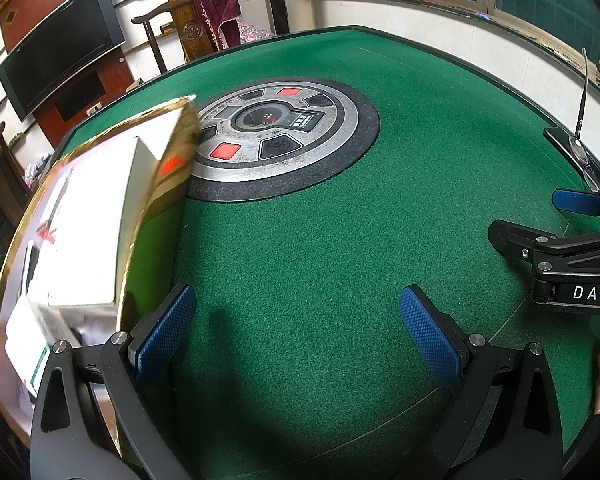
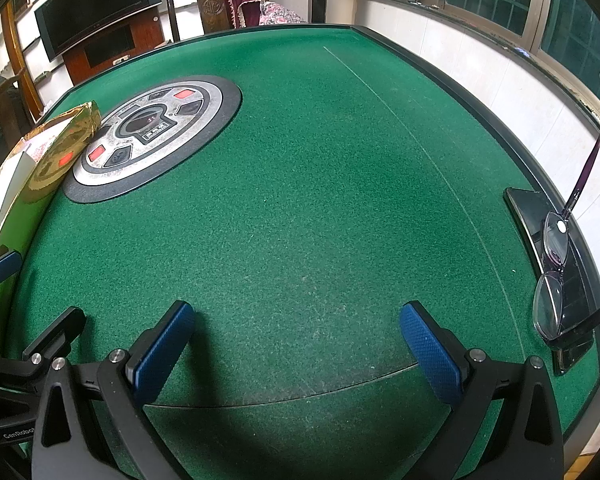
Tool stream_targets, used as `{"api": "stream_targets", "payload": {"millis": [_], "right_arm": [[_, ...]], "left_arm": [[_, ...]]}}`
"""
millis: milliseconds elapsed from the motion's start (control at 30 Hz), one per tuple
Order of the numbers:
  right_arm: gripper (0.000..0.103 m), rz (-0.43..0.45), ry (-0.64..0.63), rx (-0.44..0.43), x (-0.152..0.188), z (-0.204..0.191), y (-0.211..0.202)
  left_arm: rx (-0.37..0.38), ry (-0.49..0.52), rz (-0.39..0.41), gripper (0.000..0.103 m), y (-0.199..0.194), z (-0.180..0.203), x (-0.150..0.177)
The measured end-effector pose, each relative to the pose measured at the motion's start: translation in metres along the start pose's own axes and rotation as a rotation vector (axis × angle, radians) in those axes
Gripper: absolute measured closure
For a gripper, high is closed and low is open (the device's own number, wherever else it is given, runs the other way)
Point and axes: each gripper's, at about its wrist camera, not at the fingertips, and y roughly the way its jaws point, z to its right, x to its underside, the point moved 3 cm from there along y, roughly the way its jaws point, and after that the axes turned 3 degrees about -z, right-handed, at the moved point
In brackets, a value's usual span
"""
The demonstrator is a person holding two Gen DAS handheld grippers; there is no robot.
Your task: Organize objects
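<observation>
Blurring at the far left, a gold-walled box [image 1: 100, 216] holds what may be white cartons, its lower edge cut off; the left gripper [image 1: 296, 332] hangs spread and empty just right of it; the right gripper [image 2: 296, 344] also gapes over green felt [image 2: 300, 200]; purple-framed glasses [image 2: 556, 280] lie on a dark phone [image 2: 540, 216], right of its fingers.

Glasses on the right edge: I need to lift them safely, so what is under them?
The glasses rest on a black phone lying flat by the table rim; the part beneath the lenses is only dimly visible.
</observation>
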Motion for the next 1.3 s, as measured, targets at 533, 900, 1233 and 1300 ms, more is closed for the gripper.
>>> {"api": "stream_targets", "payload": {"millis": [533,900,1233,1300], "right_arm": [[0.0,0.001,0.001,0.0,0.0,0.0,0.0],[0.0,0.0,0.001,0.0,0.0,0.0,0.0],[0.0,0.001,0.002,0.0,0.0,0.0,0.0],[0.0,0.001,0.002,0.0,-0.001,0.0,0.0]], "left_arm": [[0.112,-0.061,-0.039,0.0,0.009,-0.013,0.0],[0.113,-0.06,-0.039,0.0,0.009,-0.011,0.001],[0.115,-0.057,-0.039,0.0,0.009,-0.01,0.002],[0.115,-0.057,-0.039,0.0,0.009,-0.01,0.002]]}}
